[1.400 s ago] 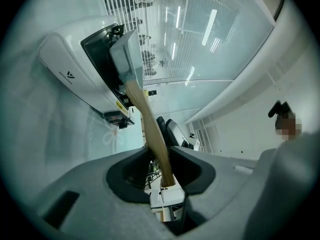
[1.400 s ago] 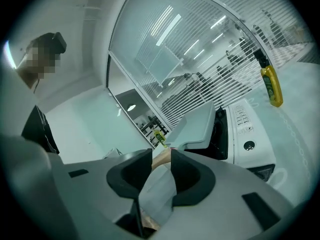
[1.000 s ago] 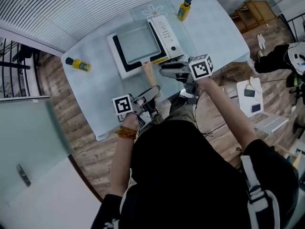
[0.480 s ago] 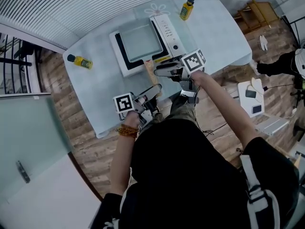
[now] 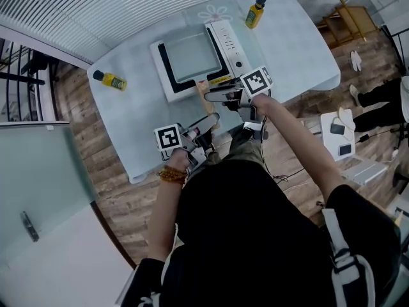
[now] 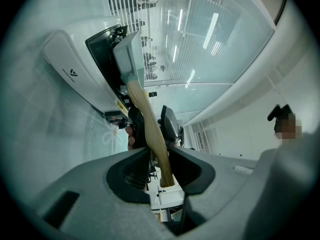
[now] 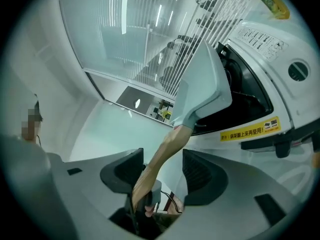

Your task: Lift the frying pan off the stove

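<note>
While the pan (image 5: 190, 56) sits on the stove (image 5: 227, 40), only the left tool (image 6: 161, 156) clamps the tip of the handle (image 6: 142, 109). The right tool (image 7: 162, 166) gapes wide around it, so lifting now could let the pan droop or twist.

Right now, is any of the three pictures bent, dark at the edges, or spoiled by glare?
Head view: sharp and evenly lit, but the wide lens bows the table edges. Left gripper view: black rounded corners, lamp streaks on the glass panel, pan handle crisp. Right gripper view: same dark corners, the white stove very bright yet its print still readable.
</note>
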`<state>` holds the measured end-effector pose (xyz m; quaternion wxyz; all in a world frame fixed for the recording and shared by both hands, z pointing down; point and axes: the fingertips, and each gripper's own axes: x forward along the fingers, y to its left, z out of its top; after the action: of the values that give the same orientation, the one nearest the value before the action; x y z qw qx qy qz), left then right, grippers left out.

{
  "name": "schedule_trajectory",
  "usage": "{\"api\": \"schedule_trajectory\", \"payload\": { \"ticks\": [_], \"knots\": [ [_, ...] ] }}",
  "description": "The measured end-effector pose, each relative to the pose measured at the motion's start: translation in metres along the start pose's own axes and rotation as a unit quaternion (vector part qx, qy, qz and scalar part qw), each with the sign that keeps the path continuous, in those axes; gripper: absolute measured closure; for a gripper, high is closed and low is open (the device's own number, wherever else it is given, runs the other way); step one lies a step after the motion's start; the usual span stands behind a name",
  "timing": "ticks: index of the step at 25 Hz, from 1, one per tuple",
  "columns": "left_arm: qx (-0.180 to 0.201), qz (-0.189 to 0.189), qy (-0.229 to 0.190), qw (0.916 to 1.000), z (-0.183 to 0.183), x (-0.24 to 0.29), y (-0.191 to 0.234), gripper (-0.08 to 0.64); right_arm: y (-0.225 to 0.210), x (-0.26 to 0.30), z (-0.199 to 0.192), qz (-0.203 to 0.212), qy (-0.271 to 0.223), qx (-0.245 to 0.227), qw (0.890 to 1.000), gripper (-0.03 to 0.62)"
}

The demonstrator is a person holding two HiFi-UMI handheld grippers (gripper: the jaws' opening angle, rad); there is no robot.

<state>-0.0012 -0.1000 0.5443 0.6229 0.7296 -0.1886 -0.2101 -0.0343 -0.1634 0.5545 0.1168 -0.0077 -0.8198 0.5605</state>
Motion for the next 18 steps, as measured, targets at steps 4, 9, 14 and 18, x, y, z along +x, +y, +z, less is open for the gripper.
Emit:
{"api": "schedule_trajectory", "payload": {
  "ticks": [4,9,14,18],
  "knots": [
    [-0.004,0.002,0.0,1.0,-0.002,0.001,0.001,0.437,-0.004,0.006,-0.002,-0.002,0.005,0.006,1.0,0.377],
    [-0.008,0.015,0.01,0.9998,-0.005,0.001,0.007,0.443,-0.007,0.012,-0.002,-0.004,0.012,0.011,1.0,0.389],
    [-0.005,0.008,0.009,0.9999,-0.002,0.0,0.004,0.442,-0.007,0.013,-0.002,0.001,0.001,0.021,1.0,0.391],
    [0.003,0.008,0.013,0.9999,-0.002,0.001,0.002,0.442,-0.006,0.011,0.0,0.006,-0.009,0.031,0.999,0.394]
  ]
}}
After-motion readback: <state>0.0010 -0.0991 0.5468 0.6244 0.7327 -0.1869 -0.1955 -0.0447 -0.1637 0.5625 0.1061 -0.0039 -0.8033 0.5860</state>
